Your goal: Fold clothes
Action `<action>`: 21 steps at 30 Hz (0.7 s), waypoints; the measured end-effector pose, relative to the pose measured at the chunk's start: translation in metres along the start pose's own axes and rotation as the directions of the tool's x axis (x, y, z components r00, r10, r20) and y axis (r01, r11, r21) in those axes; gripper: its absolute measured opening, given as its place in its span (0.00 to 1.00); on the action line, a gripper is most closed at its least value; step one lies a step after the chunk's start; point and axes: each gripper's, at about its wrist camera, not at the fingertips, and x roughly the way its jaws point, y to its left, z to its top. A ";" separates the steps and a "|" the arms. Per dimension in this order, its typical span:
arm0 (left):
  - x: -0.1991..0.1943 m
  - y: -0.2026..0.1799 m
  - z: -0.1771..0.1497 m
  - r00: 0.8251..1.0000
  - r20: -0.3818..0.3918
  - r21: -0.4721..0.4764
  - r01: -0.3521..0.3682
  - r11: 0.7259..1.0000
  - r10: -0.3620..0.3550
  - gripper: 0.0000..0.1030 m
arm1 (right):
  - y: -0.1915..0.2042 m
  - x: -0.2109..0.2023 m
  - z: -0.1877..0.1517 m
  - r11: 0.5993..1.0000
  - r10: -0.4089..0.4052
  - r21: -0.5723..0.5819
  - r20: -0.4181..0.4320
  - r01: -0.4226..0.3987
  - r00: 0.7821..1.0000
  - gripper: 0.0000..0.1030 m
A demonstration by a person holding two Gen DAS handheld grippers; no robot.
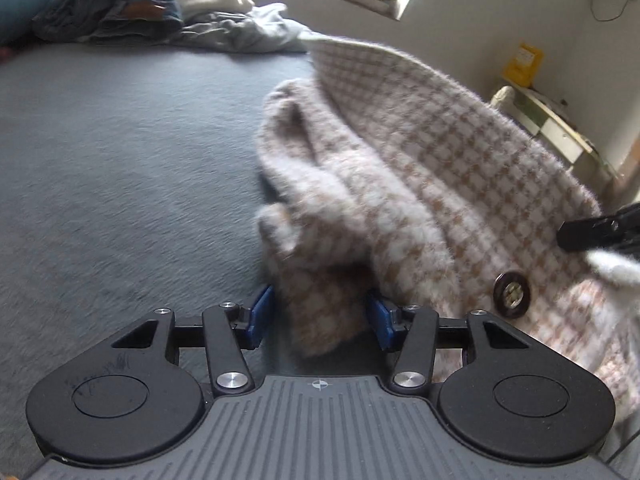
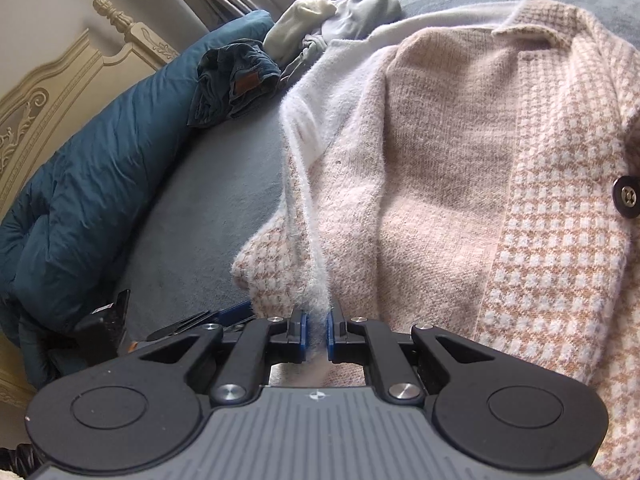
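- The checked cardigan (image 2: 540,208) lies on the grey bed (image 1: 120,160), spread open, with the plain inside and the collar showing.
- The right gripper (image 2: 316,338) has its jaws clamped on the fluffy front edge of this cardigan.
- The left gripper (image 1: 320,320) has its jaws apart; a bunched sleeve (image 1: 328,240) sits between the blue pads, but they do not seem to press on it.
- I judge the folding is at the beginning: no neat fold is visible, sleeves and body are not yet brought in.
- A pile of other clothes (image 1: 132,4) waits further back on the bed, unfolded.
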 end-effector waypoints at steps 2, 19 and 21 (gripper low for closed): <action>0.003 -0.002 0.002 1.000 0.001 -0.007 0.013 1.000 -0.013 0.49 | -0.001 0.001 0.000 1.000 0.002 0.003 -0.003 -0.002 1.000 0.09; -0.080 0.061 0.116 0.899 0.324 -0.128 -0.266 0.956 0.293 0.10 | 0.000 -0.010 0.011 0.992 0.123 0.001 0.041 -0.124 0.992 0.09; -0.096 0.076 0.147 0.861 0.373 -0.122 -0.323 0.938 0.345 0.10 | 0.002 -0.011 0.014 0.989 0.148 0.004 0.044 -0.149 0.988 0.09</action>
